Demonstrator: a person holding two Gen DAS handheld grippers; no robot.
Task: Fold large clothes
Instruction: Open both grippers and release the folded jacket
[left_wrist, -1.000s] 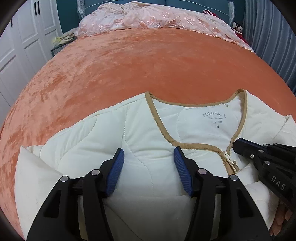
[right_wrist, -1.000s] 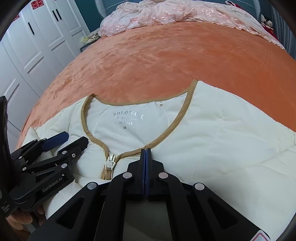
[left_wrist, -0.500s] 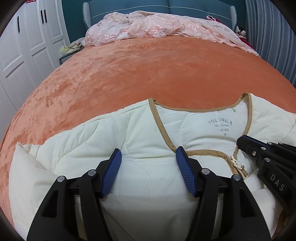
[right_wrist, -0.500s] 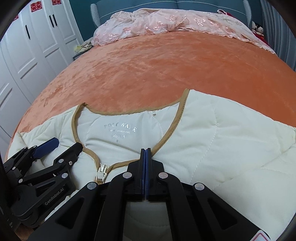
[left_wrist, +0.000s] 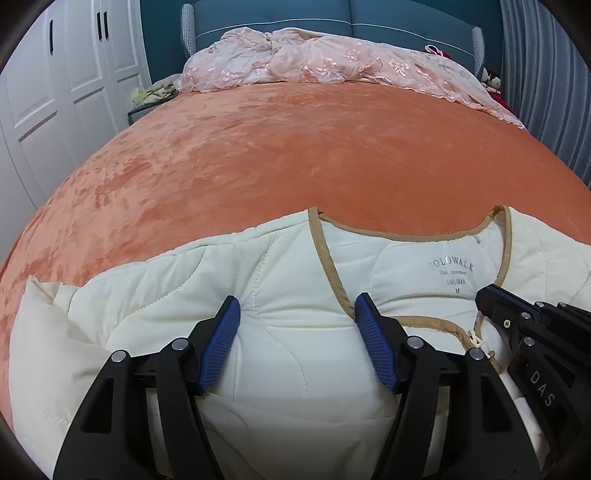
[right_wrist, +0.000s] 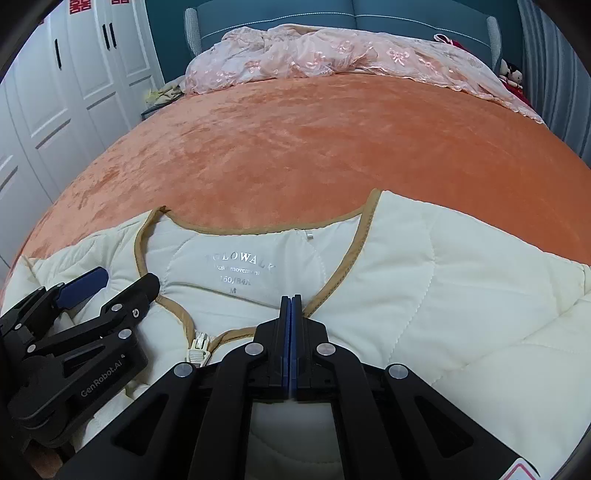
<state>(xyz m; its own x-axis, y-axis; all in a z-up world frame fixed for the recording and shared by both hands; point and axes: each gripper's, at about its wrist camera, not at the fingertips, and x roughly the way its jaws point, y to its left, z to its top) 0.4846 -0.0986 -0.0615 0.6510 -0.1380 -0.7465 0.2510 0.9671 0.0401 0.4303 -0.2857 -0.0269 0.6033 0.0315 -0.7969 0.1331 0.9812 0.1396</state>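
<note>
puffy quilted jacket (left_wrist: 295, 343), velvety orange bedspread (left_wrist: 295, 155)

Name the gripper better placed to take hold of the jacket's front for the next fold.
Left. The left gripper is open with quilted jacket fabric bulging between its blue pads, so it likely only needs to close. The right gripper is shut at the tan neckline trim.

A cream quilted jacket (left_wrist: 295, 332) lies spread front-up on the orange bed, filling the lower half of both frames. Its collarless neckline, edged in tan binding (right_wrist: 364, 236), opens toward the upper part of the frame, baring the inner back panel with a printed label (right_wrist: 240, 266) reading size M. The front zipper (right_wrist: 197, 350) is closed up to the base of the neckline. One sleeve end bunches at the lower left of the left view.
</note>
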